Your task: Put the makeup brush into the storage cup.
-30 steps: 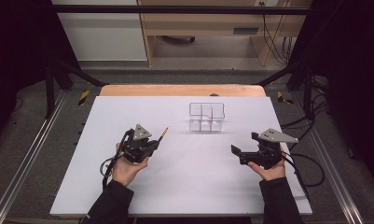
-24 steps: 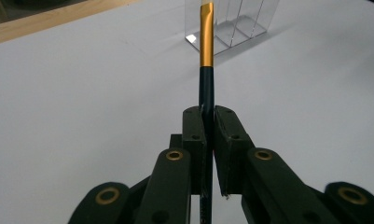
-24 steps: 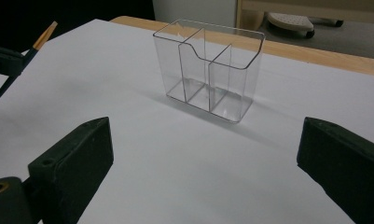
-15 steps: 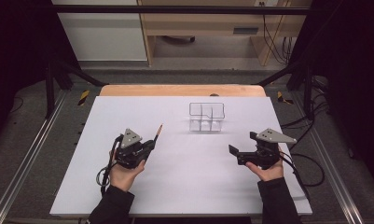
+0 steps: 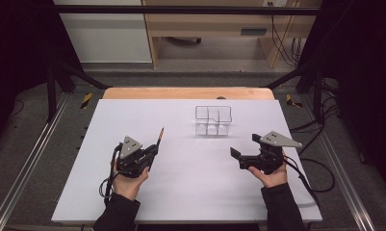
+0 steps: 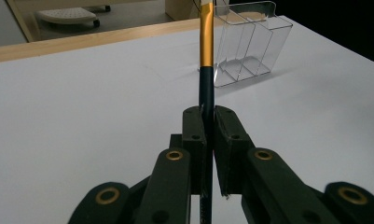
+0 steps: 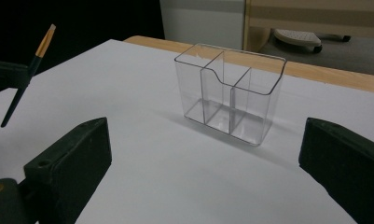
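My left gripper [image 6: 207, 126] has its jaws clenched on a slim black-and-gold brush [image 6: 206, 51], whose shaft runs out past their tips, raised above the white worktop [image 5: 181, 183]. My right gripper [image 5: 243, 153] hovers with jaws spread wide, facing the clear three-compartment organiser [image 7: 231, 88], well apart.

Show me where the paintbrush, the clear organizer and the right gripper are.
paintbrush [image 6: 206, 42], left gripper view, on its gold ferrule.
clear organizer [image 7: 250, 112], right gripper view, on its front wall.
right gripper [image 5: 245, 147], high view, midway between its open jaws.
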Tool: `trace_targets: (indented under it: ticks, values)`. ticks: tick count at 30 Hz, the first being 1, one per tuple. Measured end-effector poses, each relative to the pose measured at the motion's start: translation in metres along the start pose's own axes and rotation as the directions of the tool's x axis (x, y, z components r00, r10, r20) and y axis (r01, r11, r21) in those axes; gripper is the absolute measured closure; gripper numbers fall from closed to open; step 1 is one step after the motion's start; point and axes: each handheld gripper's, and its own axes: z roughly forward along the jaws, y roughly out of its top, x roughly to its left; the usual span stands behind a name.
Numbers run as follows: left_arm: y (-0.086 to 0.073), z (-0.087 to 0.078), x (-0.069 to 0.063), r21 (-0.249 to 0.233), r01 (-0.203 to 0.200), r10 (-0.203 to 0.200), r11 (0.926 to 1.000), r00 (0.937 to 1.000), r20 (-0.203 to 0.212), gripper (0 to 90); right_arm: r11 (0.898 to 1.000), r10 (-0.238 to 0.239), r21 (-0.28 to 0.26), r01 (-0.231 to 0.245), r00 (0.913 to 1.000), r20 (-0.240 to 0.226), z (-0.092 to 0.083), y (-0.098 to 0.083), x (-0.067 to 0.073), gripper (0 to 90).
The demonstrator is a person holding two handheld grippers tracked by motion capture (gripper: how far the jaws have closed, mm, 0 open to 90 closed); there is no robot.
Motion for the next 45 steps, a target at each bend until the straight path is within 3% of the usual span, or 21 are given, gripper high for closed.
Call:
trace_targets:
  ticks: [12,25,36,45]
  values:
    - [0.005,-0.001,-0.011,-0.036,0.0,0.0,0.9993,1.0,0.006,82.9,0.998,0.024,-0.063,-0.025,0.9995,-0.021,0.005,0.02,0.014,3.8]
    - [0.005,0.01,-0.033,-0.073,0.015,-0.013,0.9972,0.9996,0.024,82.9,0.997,0.035,-0.063,-0.037,0.9988,-0.035,0.024,0.031,0.029,4.5]
    - [-0.003,0.017,-0.04,-0.087,0.061,-0.057,0.9943,0.9974,0.044,82.9,0.998,0.046,-0.05,-0.049,0.997,-0.063,0.041,0.034,0.043,5.7]
    - [-0.007,0.022,-0.05,-0.093,0.075,-0.069,0.9929,0.9958,0.059,82.9,0.998,0.049,-0.042,-0.053,0.9945,-0.092,0.051,0.036,0.055,7.0]
